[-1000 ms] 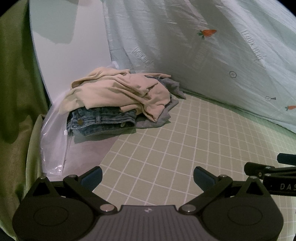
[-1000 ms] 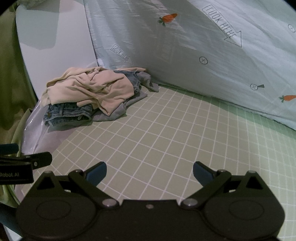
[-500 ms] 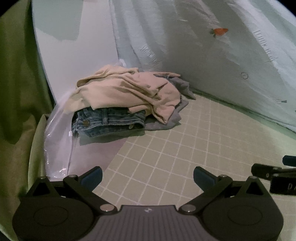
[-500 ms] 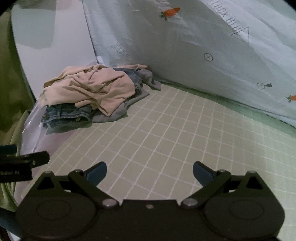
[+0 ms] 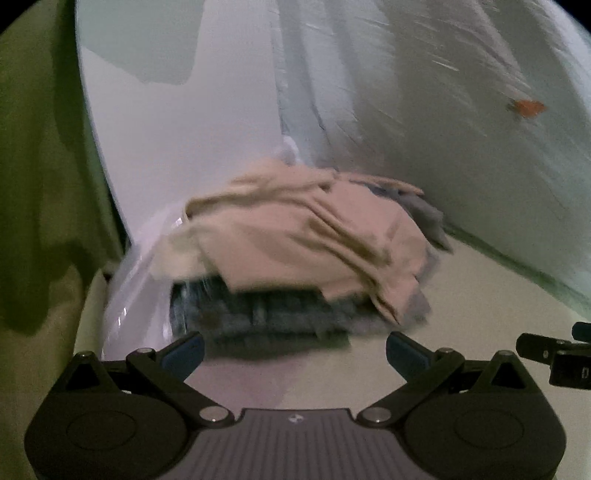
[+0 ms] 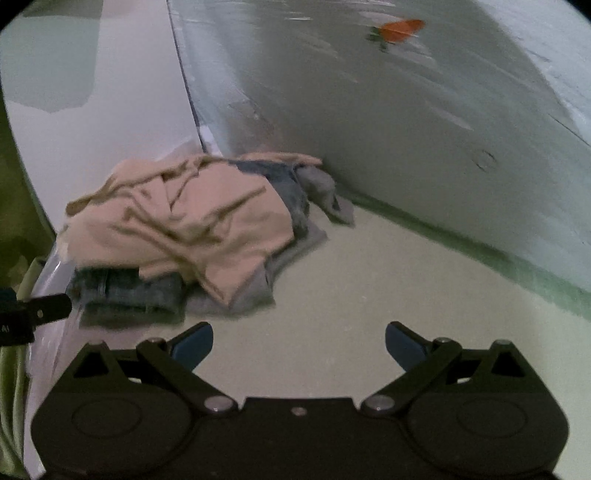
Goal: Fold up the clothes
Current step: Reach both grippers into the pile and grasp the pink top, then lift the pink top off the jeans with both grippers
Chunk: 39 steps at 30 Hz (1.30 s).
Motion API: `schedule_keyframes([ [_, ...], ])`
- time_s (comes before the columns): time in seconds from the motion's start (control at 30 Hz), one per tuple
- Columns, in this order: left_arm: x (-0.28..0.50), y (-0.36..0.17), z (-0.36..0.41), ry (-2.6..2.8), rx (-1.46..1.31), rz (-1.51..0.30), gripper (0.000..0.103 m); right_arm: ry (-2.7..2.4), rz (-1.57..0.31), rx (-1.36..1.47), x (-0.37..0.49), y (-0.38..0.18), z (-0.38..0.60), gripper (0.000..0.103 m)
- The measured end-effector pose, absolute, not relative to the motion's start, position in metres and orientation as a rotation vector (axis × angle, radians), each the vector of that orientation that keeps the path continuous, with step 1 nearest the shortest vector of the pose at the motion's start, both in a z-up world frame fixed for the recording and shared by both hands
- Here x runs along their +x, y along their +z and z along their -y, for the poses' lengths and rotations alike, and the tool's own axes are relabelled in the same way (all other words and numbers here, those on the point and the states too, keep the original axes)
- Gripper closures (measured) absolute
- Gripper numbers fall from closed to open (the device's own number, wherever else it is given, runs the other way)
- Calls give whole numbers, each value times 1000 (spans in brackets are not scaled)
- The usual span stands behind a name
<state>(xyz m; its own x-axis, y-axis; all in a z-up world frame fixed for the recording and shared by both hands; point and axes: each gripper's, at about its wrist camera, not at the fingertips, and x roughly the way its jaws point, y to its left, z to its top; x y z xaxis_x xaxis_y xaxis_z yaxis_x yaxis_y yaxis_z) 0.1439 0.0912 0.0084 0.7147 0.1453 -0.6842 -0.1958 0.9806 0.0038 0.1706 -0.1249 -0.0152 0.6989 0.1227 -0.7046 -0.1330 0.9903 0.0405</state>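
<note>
My left gripper (image 5: 293, 349) hangs with its fingers wide apart, nothing between the blue pads (image 5: 184, 350), and the clothes pile (image 5: 303, 258) sits right ahead of it, just beyond the tips. The beige garment (image 5: 295, 240) lies on top, draped over folded jeans (image 5: 258, 314), with a grey garment (image 6: 255, 295) spread underneath on the pale green surface (image 6: 369, 295). The pile is tucked against a white panel (image 5: 184, 147) and a light blue sheet with a carrot print (image 6: 397, 27). My right gripper (image 6: 299, 343) is also spread open and empty, the pile ahead and to its left. Both views are smeared, so fabric detail is probably unreliable. Crinkled clear plastic (image 5: 136, 280) lies beside the jeans.
</note>
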Motion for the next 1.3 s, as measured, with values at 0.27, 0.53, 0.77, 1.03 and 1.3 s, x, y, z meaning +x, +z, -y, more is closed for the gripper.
schedule_keyframes([
  [0.27, 237, 12, -143, 277, -79, -686, 1, 189, -781, 55, 276, -29, 77, 9],
  [0.53, 307, -3, -164, 228, -133, -713, 24, 250, -902, 230, 349, -69, 24, 29],
  [0.77, 306, -4, -158, 215, -158, -699, 74, 320, -845, 333, 337, -73, 30, 93],
  [1.03, 259, 47, -134, 188, -174, -601, 92, 290, -649, 273, 282, -18, 63, 94],
  [1.3, 186, 99, -34, 14, -174, -489, 93, 164, -472, 313, 201, 45, 183, 94],
])
